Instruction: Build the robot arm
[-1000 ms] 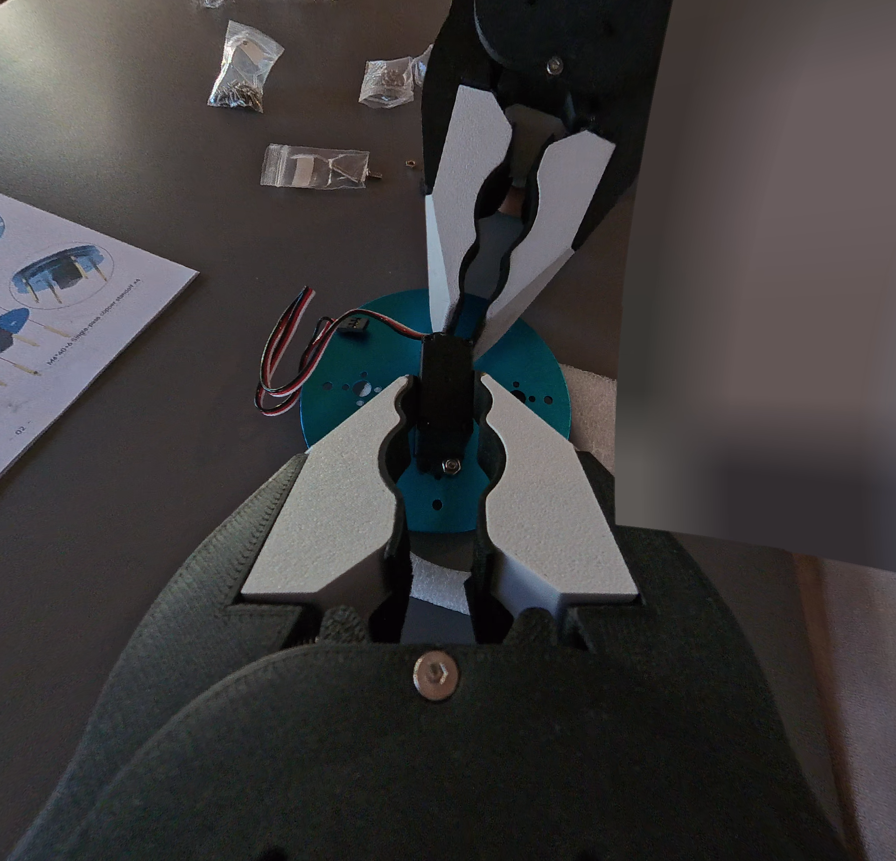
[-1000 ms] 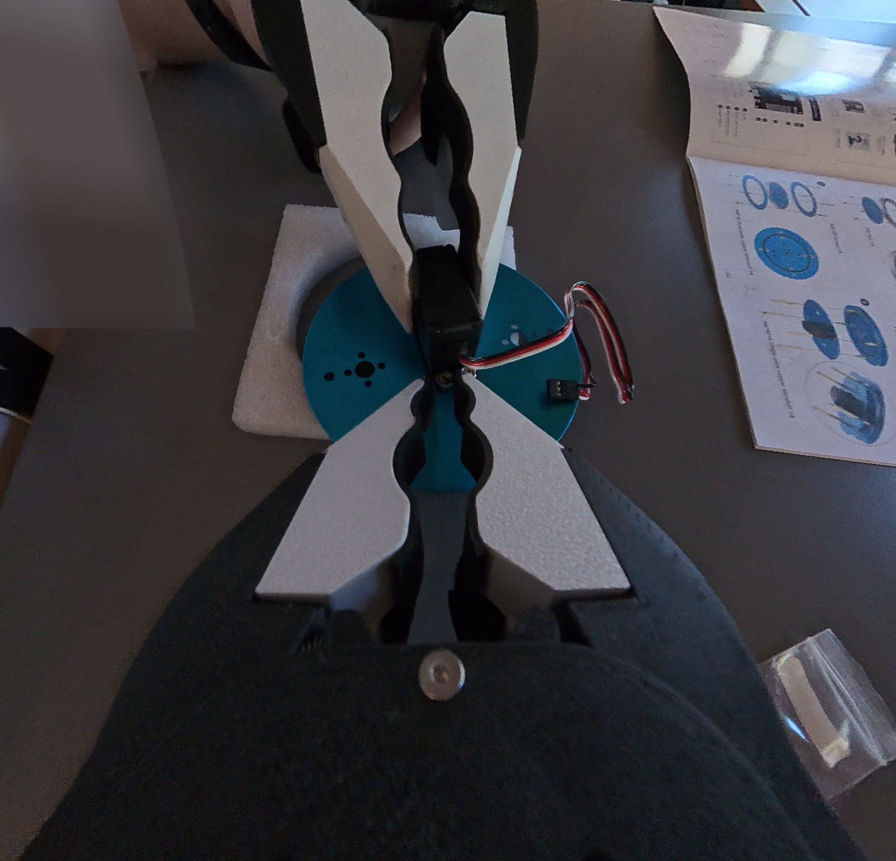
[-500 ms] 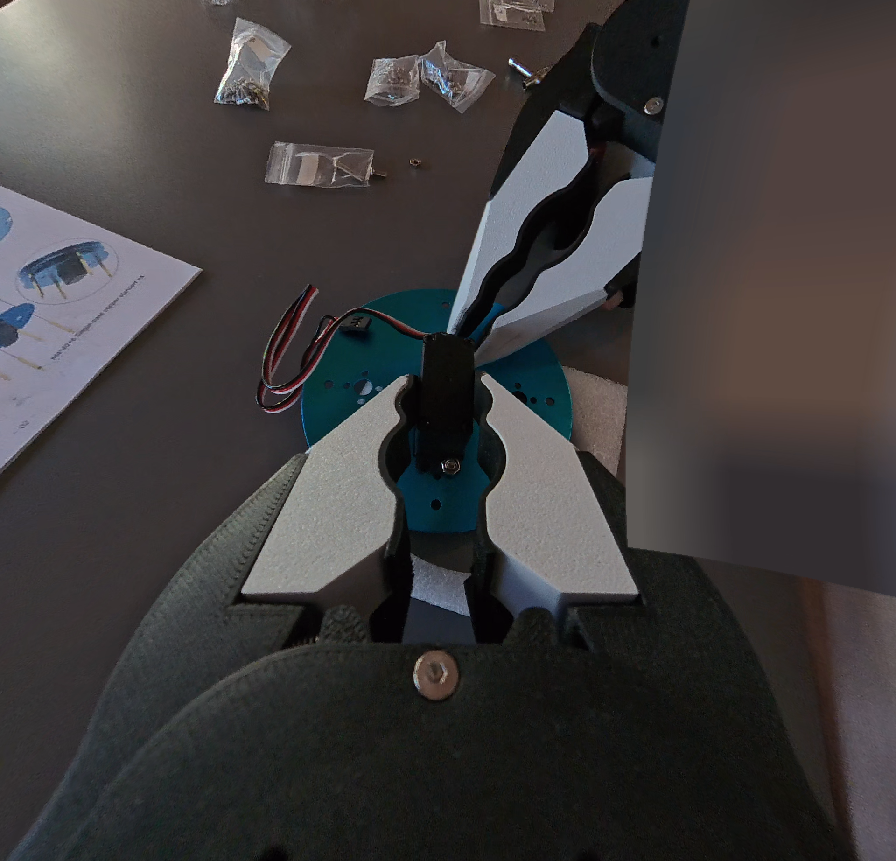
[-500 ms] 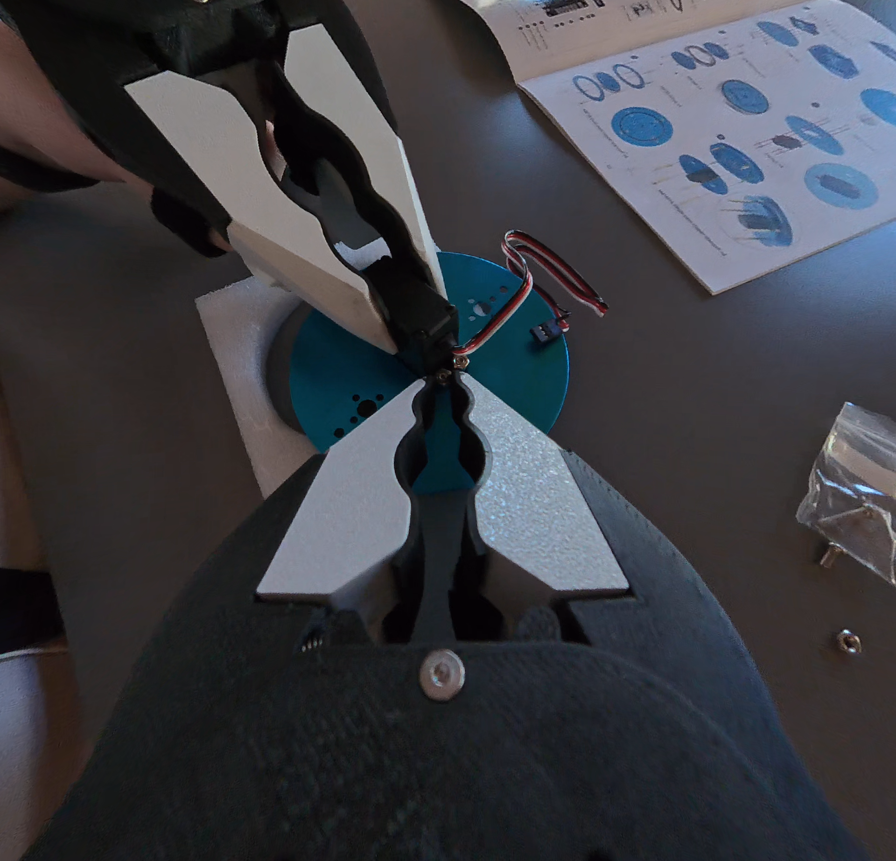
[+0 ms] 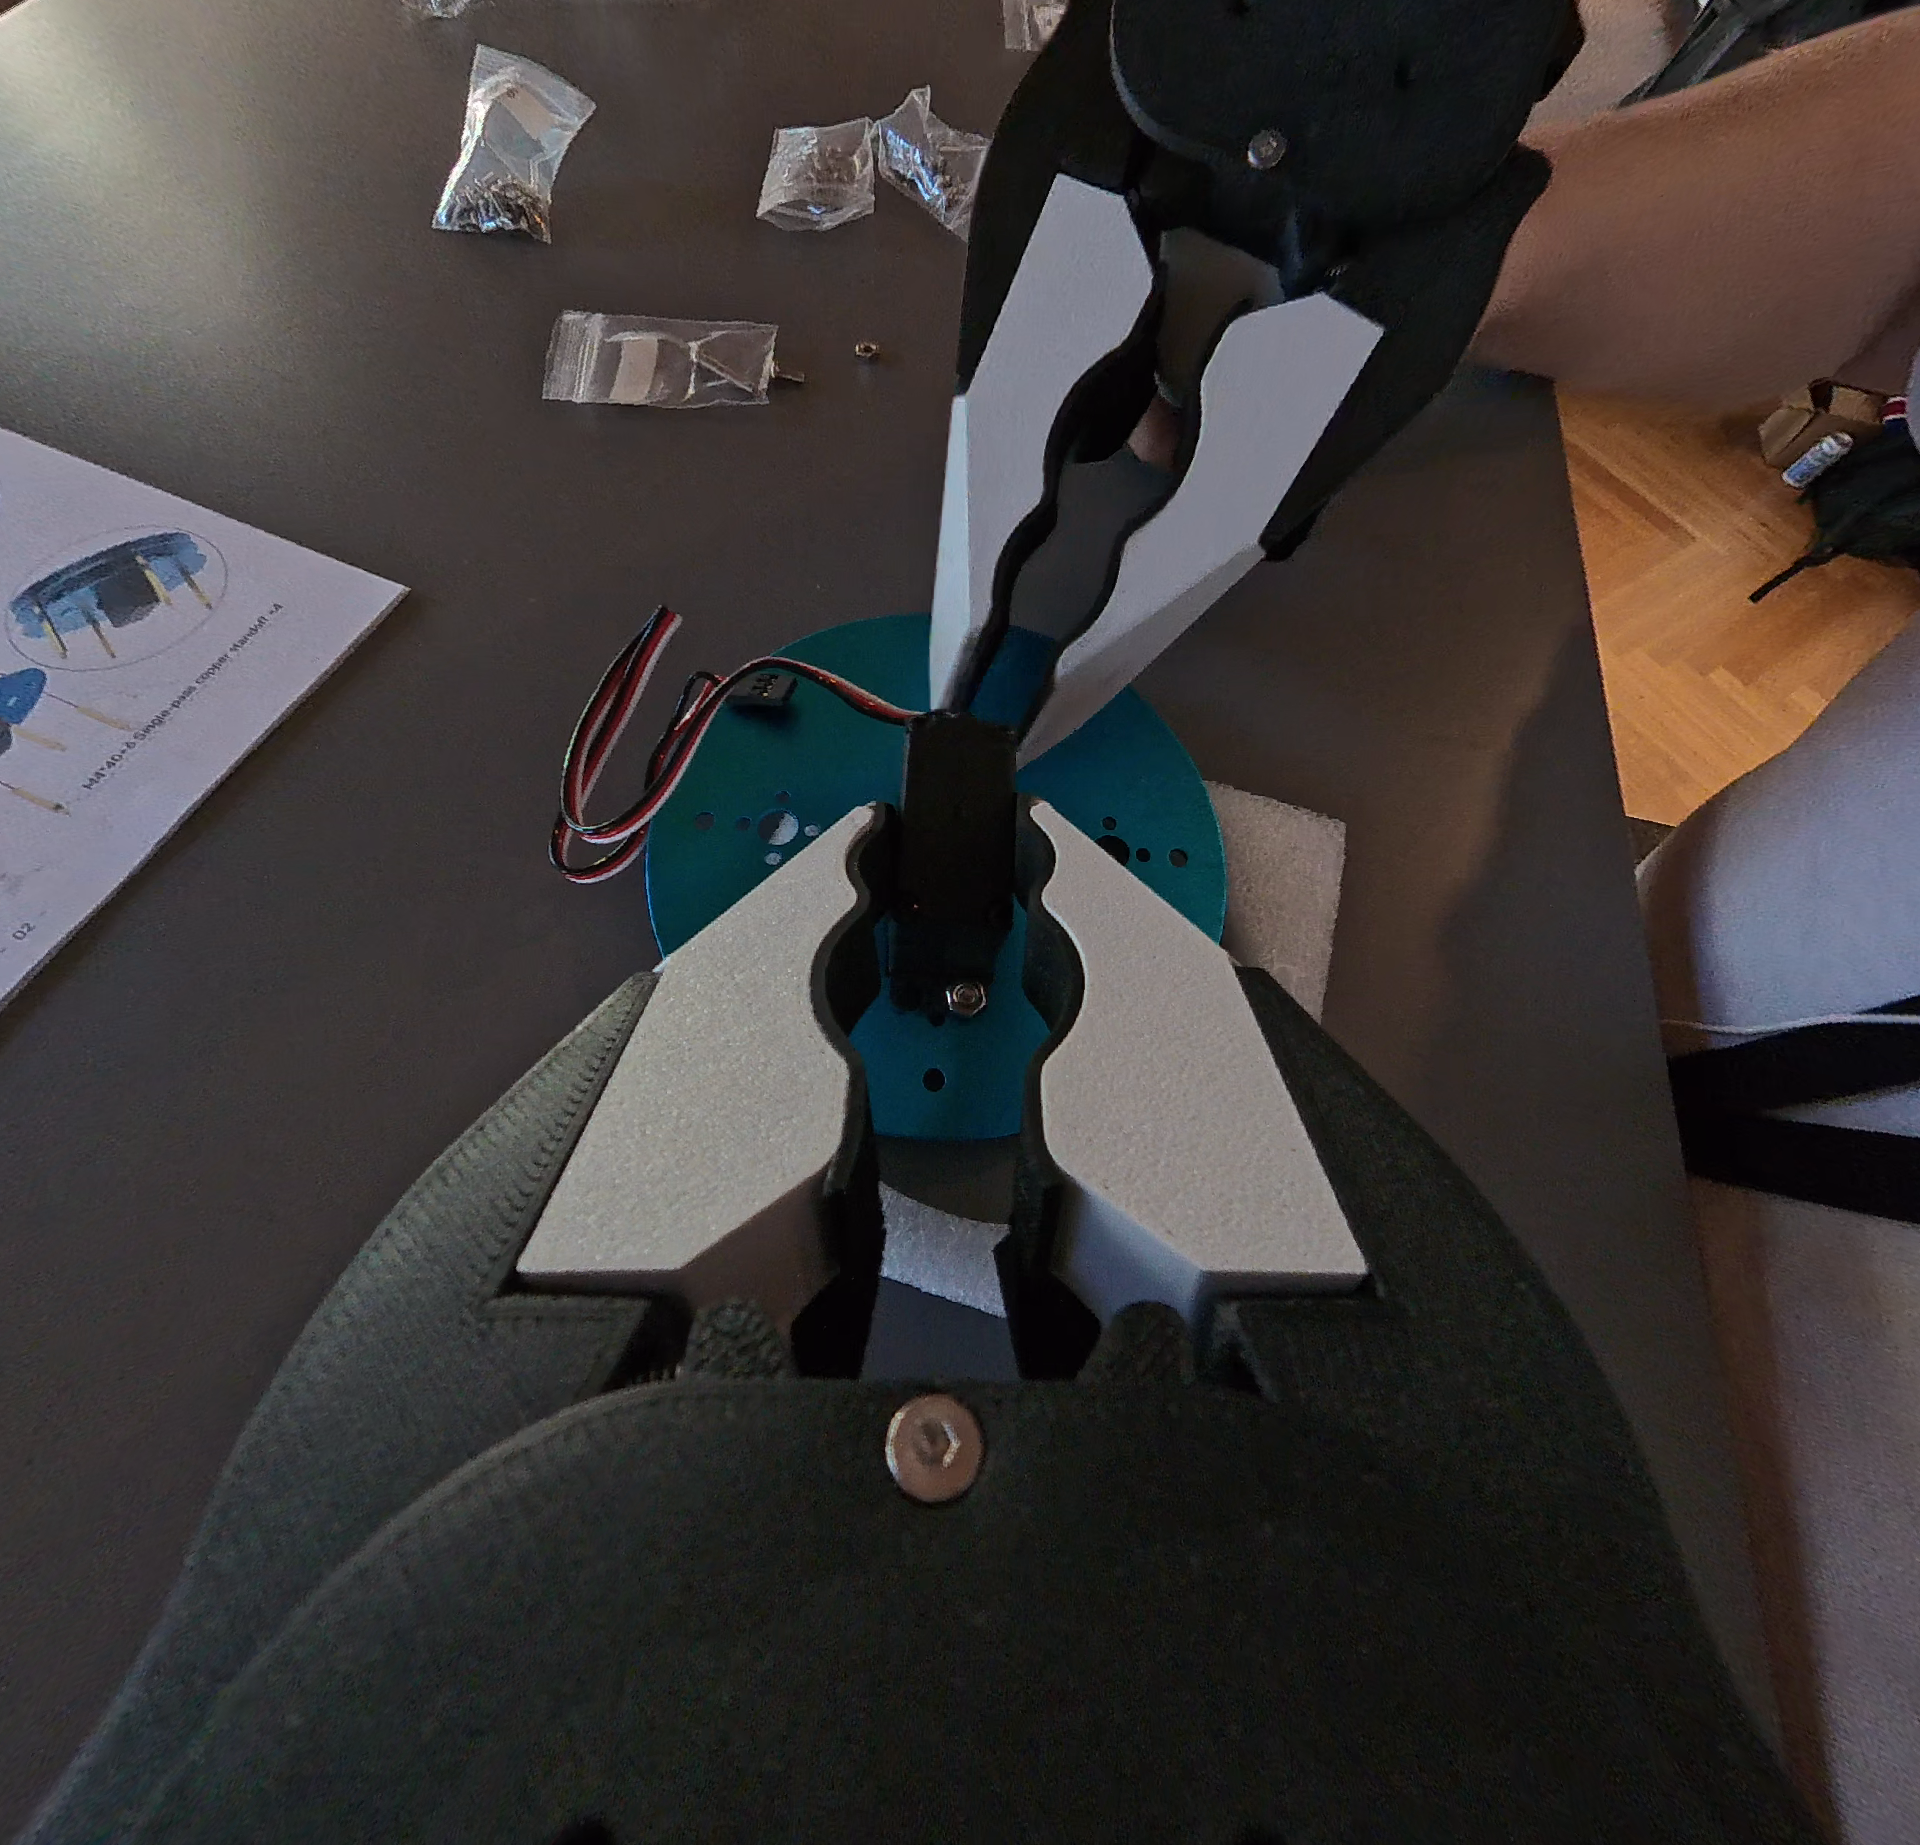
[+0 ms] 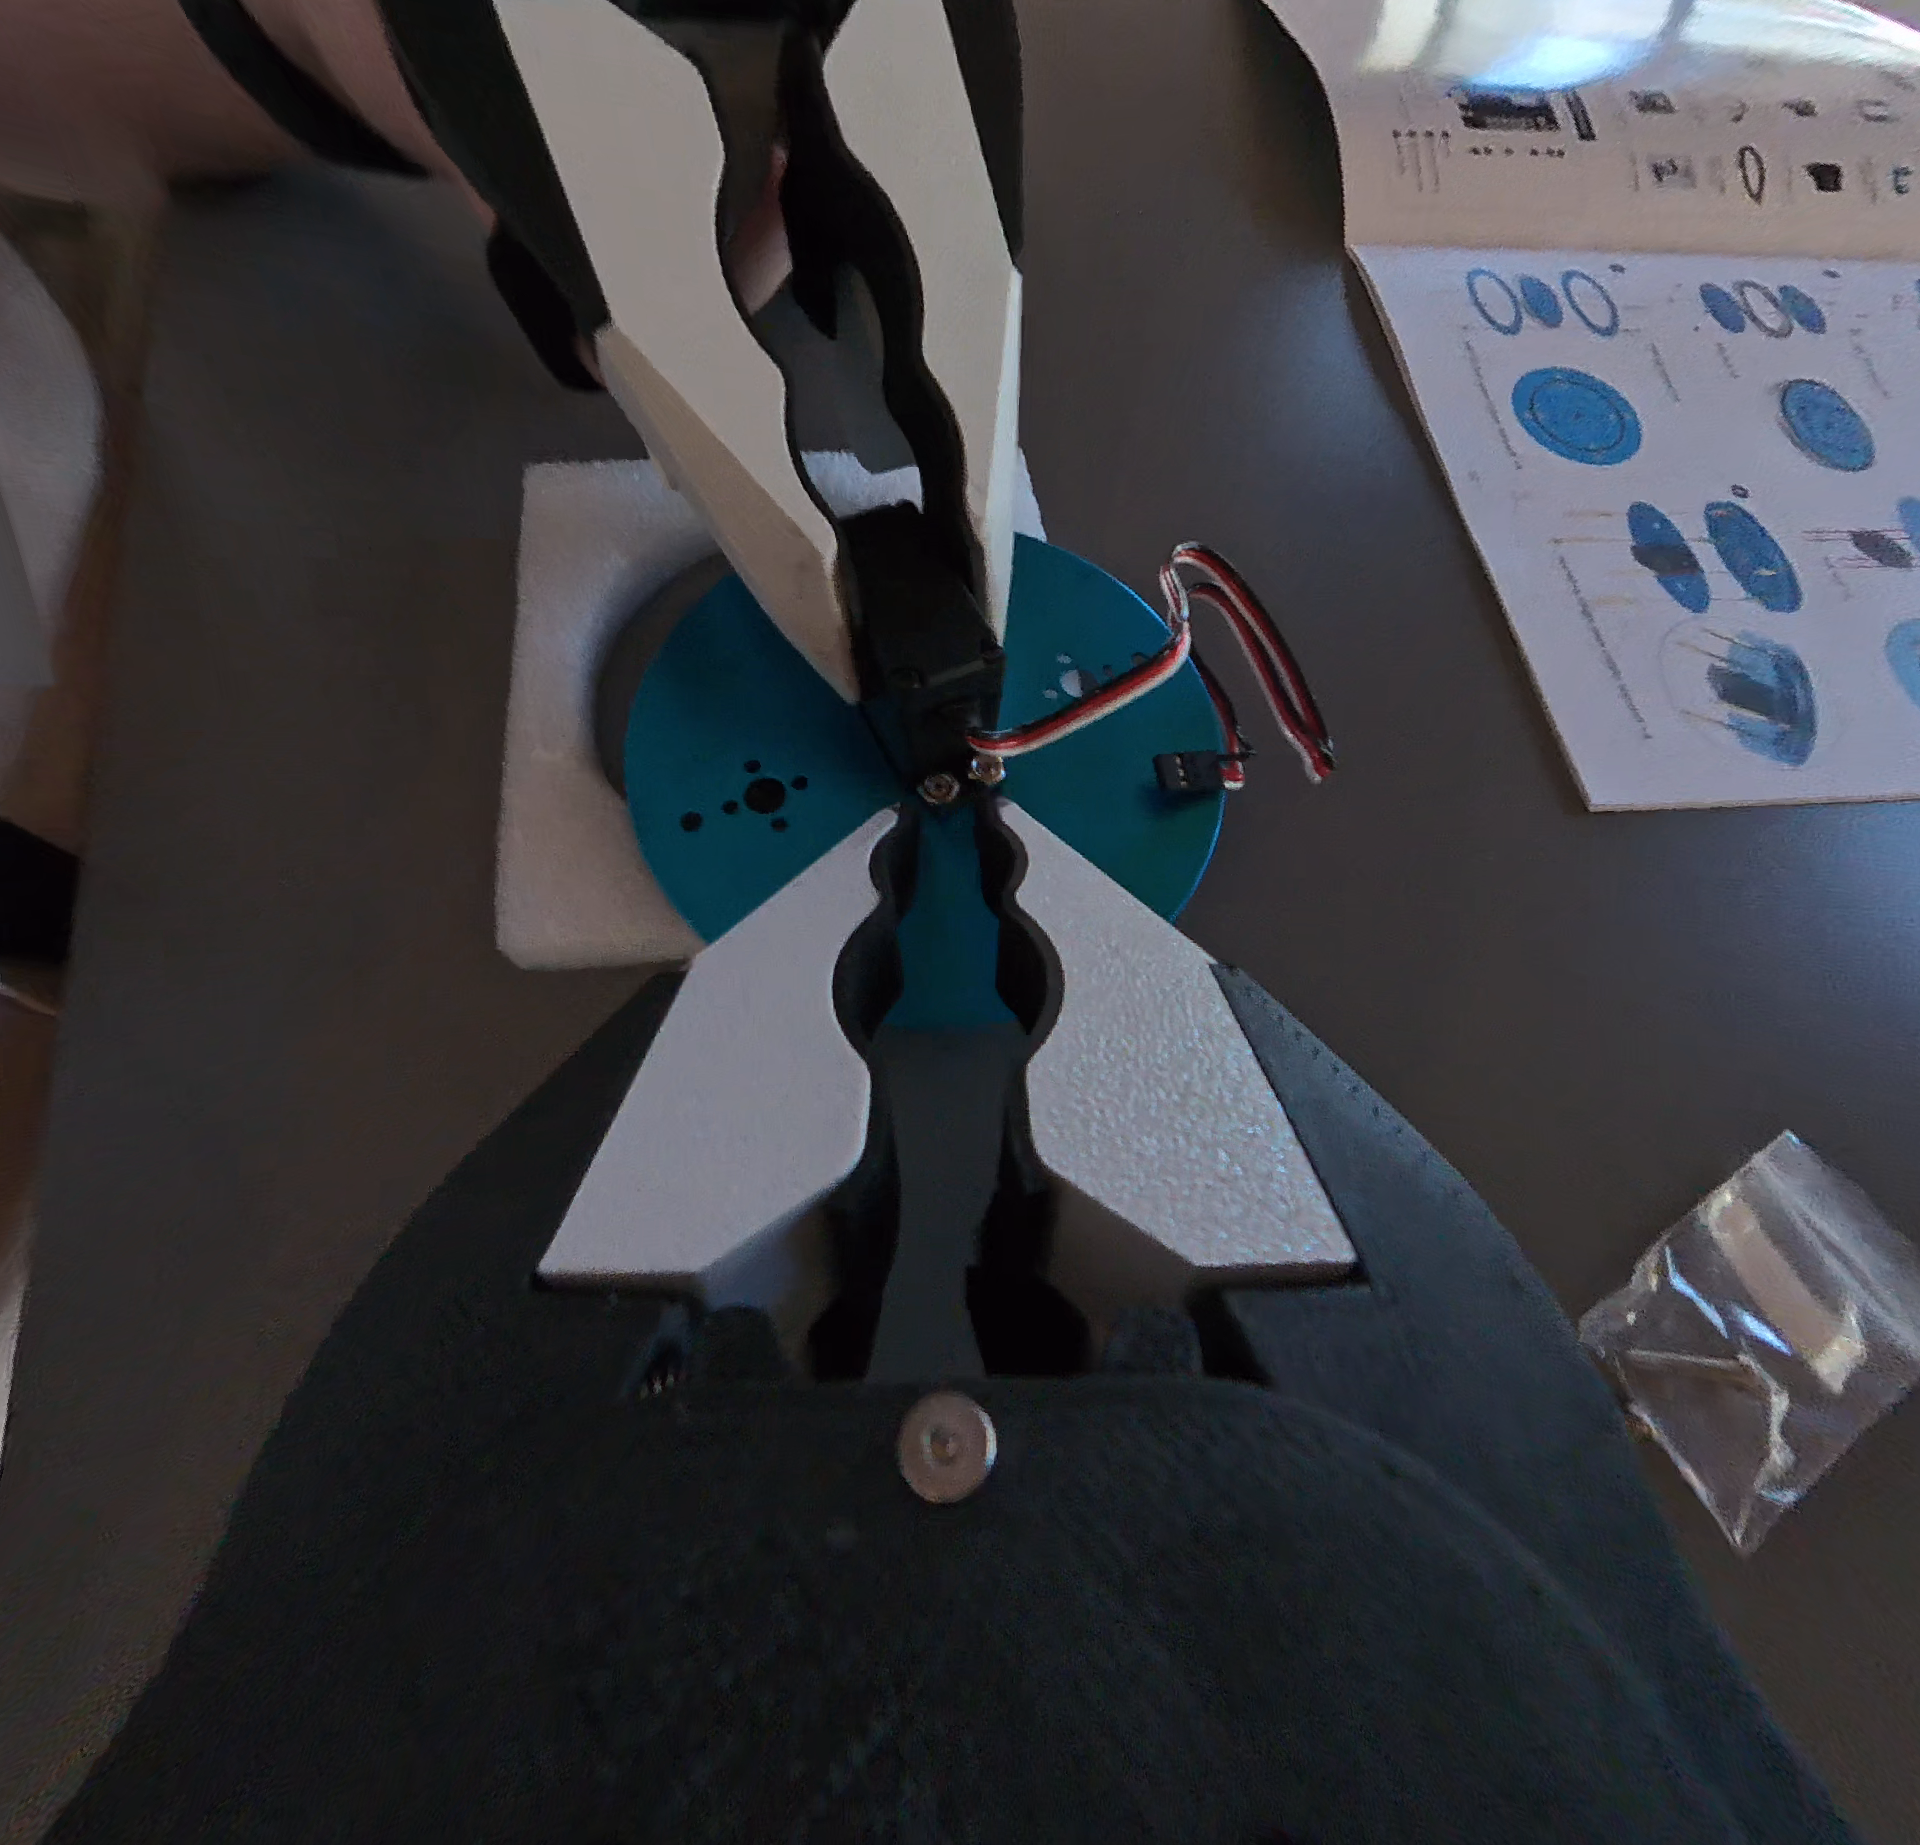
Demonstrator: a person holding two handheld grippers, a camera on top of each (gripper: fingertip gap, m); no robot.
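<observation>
My left gripper is shut on a black servo and holds it upright on a round blue disc. The disc lies on white foam. A small nut sits on the servo's near tab. The red, white and black wire loops left to a black plug. My right gripper points at the servo's far tab, where two small nuts show. Its jaws stand a narrow gap apart, with only blue disc seen between them. The left gripper and servo face it.
An instruction booklet lies to the left and also shows in the right wrist view. Several clear parts bags and a loose nut lie beyond. Another bag lies by my right gripper. The table edge runs along the right, above wood floor. Only a small space, under 4 cm, lies between the two pairs of fingers.
My right gripper swung off to one side around the servo's tab end, then came back to face the left gripper head-on. The left gripper and servo stayed put.
</observation>
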